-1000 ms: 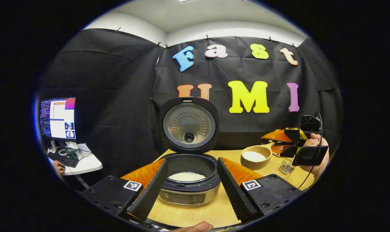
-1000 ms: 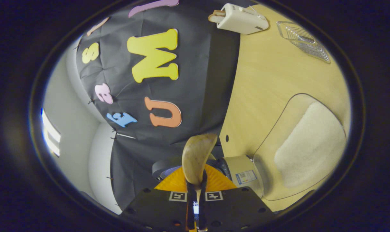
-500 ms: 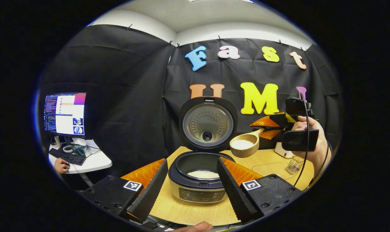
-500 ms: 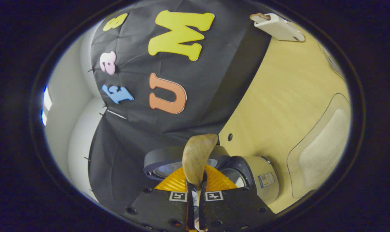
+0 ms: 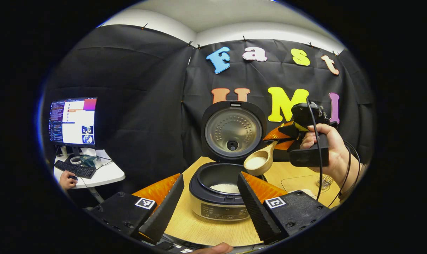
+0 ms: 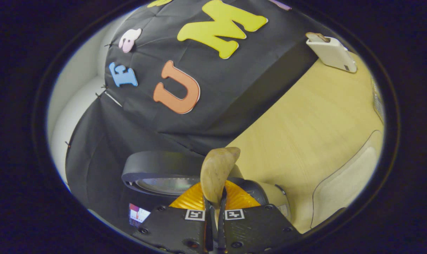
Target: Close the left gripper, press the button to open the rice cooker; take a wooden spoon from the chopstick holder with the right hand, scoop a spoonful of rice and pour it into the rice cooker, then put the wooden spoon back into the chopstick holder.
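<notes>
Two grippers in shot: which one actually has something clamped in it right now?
The right gripper, held up beside the rice cooker's raised lid: its fingers pinch the wooden spoon, whose bowl carries rice. The left gripper stands open, fingers either side of the cooker, touching nothing.

The cooker has a black rim and lid shell over a silver-grey body with a dark control panel; the inside of its lid is dull silver, dotted with rows of small dimples round a black centre cap. The rice in the pot is white. The spoon is pale wood with white rice in its bowl. The table is light wood with a fine grain. A white box stands at its edge. The monitor glows white with a purple-orange corner.
</notes>
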A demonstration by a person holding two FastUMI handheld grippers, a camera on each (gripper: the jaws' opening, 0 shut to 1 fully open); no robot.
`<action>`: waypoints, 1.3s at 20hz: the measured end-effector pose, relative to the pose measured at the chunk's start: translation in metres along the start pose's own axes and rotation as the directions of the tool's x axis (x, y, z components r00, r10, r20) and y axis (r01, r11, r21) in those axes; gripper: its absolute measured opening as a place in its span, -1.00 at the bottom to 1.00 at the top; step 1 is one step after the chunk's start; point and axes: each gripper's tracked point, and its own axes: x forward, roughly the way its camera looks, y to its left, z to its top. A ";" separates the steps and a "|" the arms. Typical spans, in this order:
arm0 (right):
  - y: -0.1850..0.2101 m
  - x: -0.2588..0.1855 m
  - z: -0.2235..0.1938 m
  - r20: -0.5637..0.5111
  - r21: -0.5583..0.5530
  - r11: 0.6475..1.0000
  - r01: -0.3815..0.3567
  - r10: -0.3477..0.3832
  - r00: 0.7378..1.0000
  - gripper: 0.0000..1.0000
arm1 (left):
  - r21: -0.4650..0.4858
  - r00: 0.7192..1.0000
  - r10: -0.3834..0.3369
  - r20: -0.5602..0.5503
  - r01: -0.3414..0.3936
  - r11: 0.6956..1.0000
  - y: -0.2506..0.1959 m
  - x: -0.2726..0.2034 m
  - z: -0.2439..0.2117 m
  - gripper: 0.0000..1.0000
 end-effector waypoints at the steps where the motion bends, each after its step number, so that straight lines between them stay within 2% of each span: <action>1: 0.000 0.003 -0.001 0.000 -0.030 0.999 0.013 -0.013 1.000 -0.89 | 0.003 1.000 0.001 -0.002 -0.001 1.000 0.000 0.000 -0.002 0.94; 6: 0.005 0.007 -0.009 0.031 -0.192 0.978 0.084 -0.079 0.996 -0.89 | 0.002 1.000 0.002 -0.004 -0.002 1.000 0.001 0.002 -0.003 0.94; 11: 0.020 0.012 -0.020 0.079 -0.364 0.922 0.132 -0.110 0.991 -0.84 | 0.018 1.000 0.005 -0.007 -0.004 1.000 -0.001 0.002 -0.005 0.94; 12: 0.023 0.012 -0.023 0.090 -0.405 0.904 0.137 -0.110 0.990 -0.89 | 0.019 1.000 0.005 -0.008 -0.005 1.000 0.000 0.002 -0.005 0.94; 15: 0.032 0.015 -0.031 0.100 -0.503 0.851 0.152 -0.118 0.988 -0.84 | 0.023 1.000 0.004 -0.006 -0.003 1.000 -0.001 0.002 -0.004 0.95; 17: 0.041 0.017 -0.037 0.100 -0.564 0.812 0.153 -0.116 0.988 -0.89 | 0.018 1.000 0.003 0.001 -0.003 1.000 0.000 0.001 -0.003 0.94; 18: 0.044 0.017 -0.038 0.104 -0.593 0.790 0.157 -0.118 0.988 -0.84 | 0.015 1.000 0.000 0.001 0.000 1.000 -0.001 0.001 -0.002 0.94; 20: 0.051 0.017 -0.037 0.127 -0.657 0.733 0.175 -0.120 0.985 -0.89 | 0.013 1.000 -0.005 0.000 0.005 1.000 -0.002 -0.001 -0.002 0.94; 22: 0.050 0.018 -0.037 0.158 -0.730 0.652 0.205 -0.131 0.979 -0.89 | 0.013 1.000 -0.003 -0.004 0.003 1.000 -0.001 0.001 -0.004 0.94; 23: 0.055 0.017 -0.040 0.169 -0.760 0.617 0.203 -0.113 0.979 -0.89 | 0.014 1.000 0.001 -0.007 -0.001 1.000 0.000 0.001 -0.005 0.94; 24: 0.058 0.018 -0.044 0.176 -0.781 0.592 0.201 -0.100 0.979 -0.89 | 0.014 1.000 0.006 -0.008 -0.006 1.000 0.003 0.001 -0.005 0.94; 26: 0.061 0.018 -0.054 0.159 -0.800 0.570 0.186 -0.097 0.982 -0.89 | 0.009 1.000 0.018 -0.007 -0.018 1.000 0.006 0.001 -0.004 0.94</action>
